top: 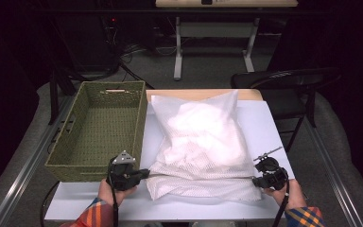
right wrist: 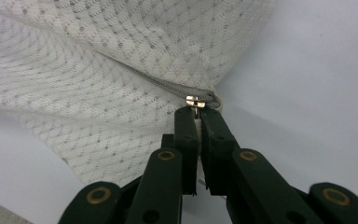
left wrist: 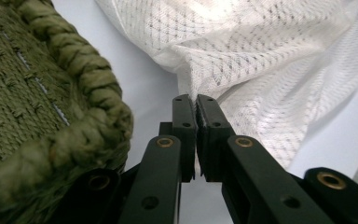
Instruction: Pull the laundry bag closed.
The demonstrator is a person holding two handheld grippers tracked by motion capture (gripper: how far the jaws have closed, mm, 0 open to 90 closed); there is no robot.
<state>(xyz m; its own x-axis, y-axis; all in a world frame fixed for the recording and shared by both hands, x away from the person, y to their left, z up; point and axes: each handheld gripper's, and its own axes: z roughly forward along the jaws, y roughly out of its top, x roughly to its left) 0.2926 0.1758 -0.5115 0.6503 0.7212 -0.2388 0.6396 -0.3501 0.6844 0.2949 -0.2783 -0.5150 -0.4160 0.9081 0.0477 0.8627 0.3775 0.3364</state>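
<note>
Between the two grippers a white mesh bag [top: 199,142] is stretched flat on the white table [top: 269,127], its zippered edge running straight from one set of jaws to the other and its bulk lying beyond them, toward the far end of the table. At the bag's near left corner the left gripper [top: 147,173] is seen; its jaws are closed tight on a pinch of the mesh, which is gathered into folds just ahead of the tips in the left gripper view [left wrist: 196,100]. At the opposite end of that edge the right gripper [top: 254,179] is placed, jaws together and clamped on the small metal zipper pull [right wrist: 195,101], from which the zipper [right wrist: 154,81] is seen running away up and to the left of the tips. Close beside the left jaws, on their outer side, a green woven basket [top: 141,118] is set, its braided rim [left wrist: 98,93] nearly against the gripper. Behind the table a dark folding chair [top: 288,78] is standing.
</note>
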